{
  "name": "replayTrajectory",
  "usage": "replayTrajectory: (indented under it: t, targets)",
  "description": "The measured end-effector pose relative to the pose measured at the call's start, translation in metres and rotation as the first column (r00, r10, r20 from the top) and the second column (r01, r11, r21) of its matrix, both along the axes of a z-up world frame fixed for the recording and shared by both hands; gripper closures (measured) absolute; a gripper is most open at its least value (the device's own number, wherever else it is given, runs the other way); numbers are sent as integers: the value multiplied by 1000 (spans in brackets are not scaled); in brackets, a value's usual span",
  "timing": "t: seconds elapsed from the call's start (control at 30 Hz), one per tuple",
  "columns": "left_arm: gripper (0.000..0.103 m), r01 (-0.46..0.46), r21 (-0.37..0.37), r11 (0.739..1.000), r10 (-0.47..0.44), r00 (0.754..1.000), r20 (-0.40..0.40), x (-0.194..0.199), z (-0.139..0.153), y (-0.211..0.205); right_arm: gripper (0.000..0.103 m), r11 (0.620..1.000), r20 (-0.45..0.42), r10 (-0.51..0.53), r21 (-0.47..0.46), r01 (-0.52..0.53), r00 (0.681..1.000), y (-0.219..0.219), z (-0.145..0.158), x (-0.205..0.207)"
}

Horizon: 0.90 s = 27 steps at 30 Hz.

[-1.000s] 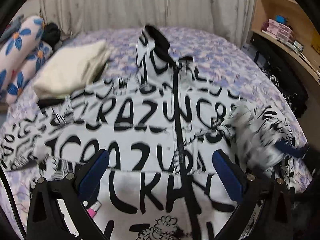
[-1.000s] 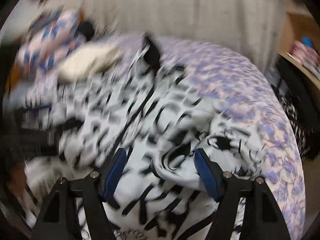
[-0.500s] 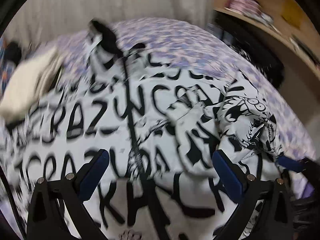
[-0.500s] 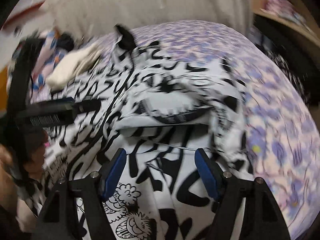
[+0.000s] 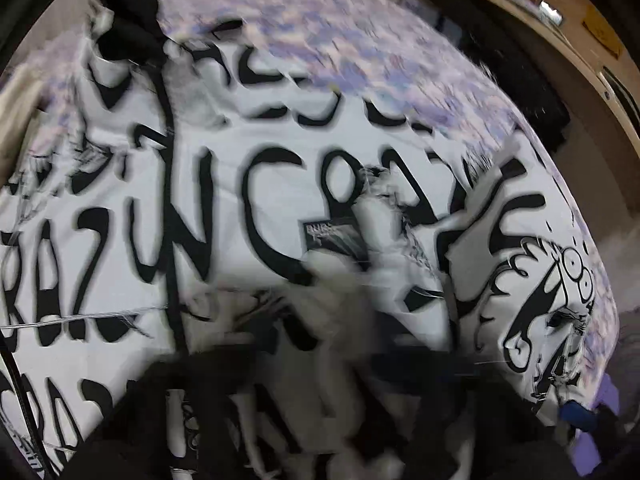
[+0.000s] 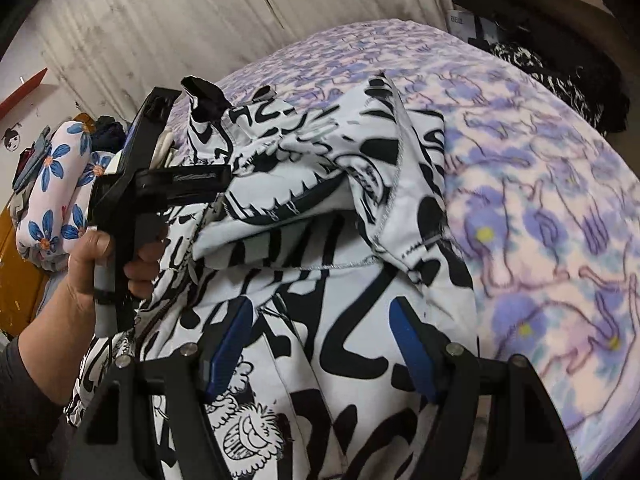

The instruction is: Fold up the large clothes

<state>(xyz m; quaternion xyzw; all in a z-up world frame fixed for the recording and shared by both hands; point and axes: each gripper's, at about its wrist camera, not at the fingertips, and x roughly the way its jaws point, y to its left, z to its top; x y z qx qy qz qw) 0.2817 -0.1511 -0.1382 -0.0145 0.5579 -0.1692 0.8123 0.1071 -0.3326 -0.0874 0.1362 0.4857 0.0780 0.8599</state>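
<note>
A large white jacket (image 5: 248,184) with black graffiti lettering and a black zipper lies spread on a purple floral bedspread (image 5: 340,32). In the right wrist view my left gripper (image 6: 224,188) is shut on the jacket's right sleeve (image 6: 320,184) and holds it lifted over the jacket body. In the left wrist view its fingers are a dark blur with cloth bunched between them. My right gripper (image 6: 324,348) is open and empty, low over the jacket's lower part (image 6: 344,360).
The bedspread (image 6: 540,200) lies bare to the right of the jacket. Floral pillows (image 6: 56,184) lie at the far left. A wooden shelf (image 5: 560,20) with dark clothes under it stands on the right. A curtain (image 6: 200,20) hangs behind the bed.
My left gripper has swung right, closed on the right sleeve and lifted it over the jacket. My right gripper stayed open and drew in closer over the jacket's lower part.
</note>
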Motion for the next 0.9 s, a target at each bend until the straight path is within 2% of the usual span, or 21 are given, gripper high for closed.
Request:
replayTrajectory:
  t: [0.03, 0.1, 0.17, 0.23, 0.27, 0.33, 0.37, 0.4, 0.47, 0.57, 0.6, 0.67, 0.73, 0.77, 0.8, 0.83, 0.87, 0.9]
  targets:
    - [85, -3, 8, 1000, 3, 1000, 19, 0, 4, -2, 32, 1000, -3, -2, 4, 2, 1000, 0, -1, 0]
    - [90, 9, 36, 999, -13, 992, 125, -8, 27, -8, 32, 1000, 0, -2, 3, 2, 1000, -1, 0, 0]
    - [93, -14, 51, 999, 1, 968, 252, -17, 64, -3, 32, 1000, 15, -3, -15, 3, 1000, -1, 5, -1]
    - [93, -79, 34, 996, 61, 927, 370, -29, 98, 16, 32, 1000, 29, -6, -27, 6, 1000, -1, 8, -1]
    - [93, -134, 14, 991, 115, 895, 430, -37, 115, 33, 32, 1000, 33, -6, -29, 7, 999, -1, 10, -1]
    - [92, -221, -16, 975, 200, 845, 496, -51, 131, 65, 32, 1000, 34, -8, -28, 9, 999, -1, 10, -1]
    - [90, -264, -15, 964, 235, 830, 506, -57, 129, 81, 32, 1000, 30, -8, -29, 9, 1000, 0, 10, 0]
    - [89, -299, 7, 954, 256, 829, 496, -62, 122, 96, 32, 1000, 24, -7, -28, 8, 1000, 0, 9, 0]
    - [71, -347, 55, 936, 294, 860, 418, -72, 89, 125, 32, 1000, 4, 3, -23, -2, 1000, 2, 6, 2]
    - [65, -358, 107, 928, 331, 920, 211, -83, 26, 162, 32, 999, -28, 12, -33, -13, 1000, 4, 3, 6]
    - [65, -360, 106, 927, 345, 928, 138, -85, 8, 173, 32, 999, -33, 15, -33, -16, 999, 3, 4, 8]
    - [65, -381, 80, 921, 379, 925, 39, -88, -15, 193, 32, 1000, -36, 13, -28, -14, 999, -1, 9, 15]
    - [62, -389, 26, 921, 388, 921, 36, -87, -14, 203, 32, 999, -27, 3, -33, -4, 1000, -7, 17, 25]
    - [48, -386, 15, 922, 385, 922, 46, -83, -9, 204, 30, 999, -19, -5, -38, 4, 1000, -11, 23, 33]
    - [39, -378, 3, 926, 377, 924, 59, -79, -5, 204, 28, 999, -15, -10, -42, 9, 1000, -14, 25, 39]
    - [24, -367, -13, 930, 367, 926, 89, -72, 3, 202, 23, 999, -6, -18, -49, 18, 1000, -20, 30, 51]
    - [19, -362, -18, 932, 362, 925, 114, -68, 6, 201, 21, 998, -1, -28, -58, 28, 1000, -23, 30, 59]
    - [19, -349, -20, 937, 349, 927, 139, -59, 9, 197, 21, 996, -4, -47, -75, 47, 999, -31, 30, 75]
